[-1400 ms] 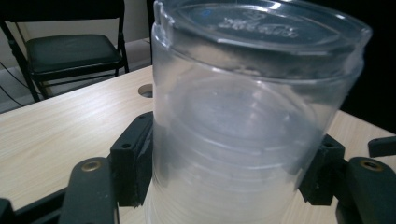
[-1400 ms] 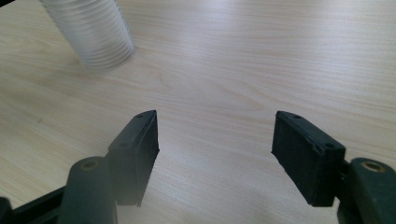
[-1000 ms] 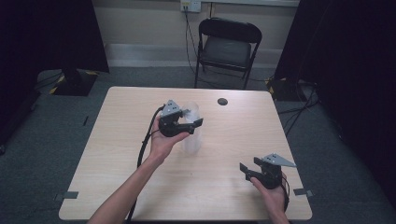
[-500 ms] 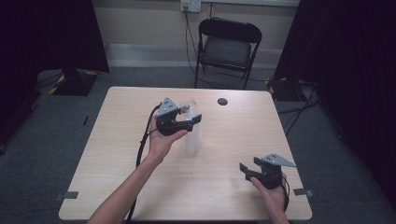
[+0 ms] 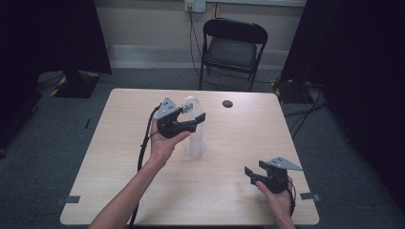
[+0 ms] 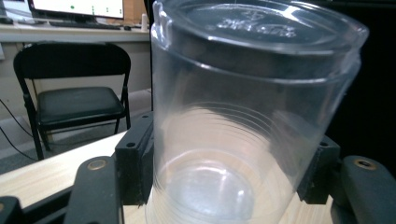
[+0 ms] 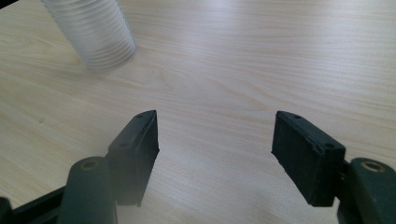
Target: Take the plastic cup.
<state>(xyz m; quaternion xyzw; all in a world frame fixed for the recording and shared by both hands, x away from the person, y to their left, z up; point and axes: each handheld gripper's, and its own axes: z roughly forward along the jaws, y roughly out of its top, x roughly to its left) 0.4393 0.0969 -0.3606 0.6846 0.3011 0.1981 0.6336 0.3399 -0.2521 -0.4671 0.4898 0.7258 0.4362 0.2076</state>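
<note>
Left gripper point(image 5: 199, 119) clamps the top cup of the upside-down clear cup stack point(image 5: 195, 138), jaws just been closing; stack more upright than a second ago. Right gripper point(image 5: 254, 173) spread, holding nothing, near the table point(image 5: 119, 157) front-right edge. Bare wood between them.

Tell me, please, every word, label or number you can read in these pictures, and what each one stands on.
No text can be read.
Stack of clear plastic cups: raised lettering moulded into the upturned base of the top cup, too blurred to read.
Monitor behind the folding chair: coloured marks on the screen, too small to read.
</note>
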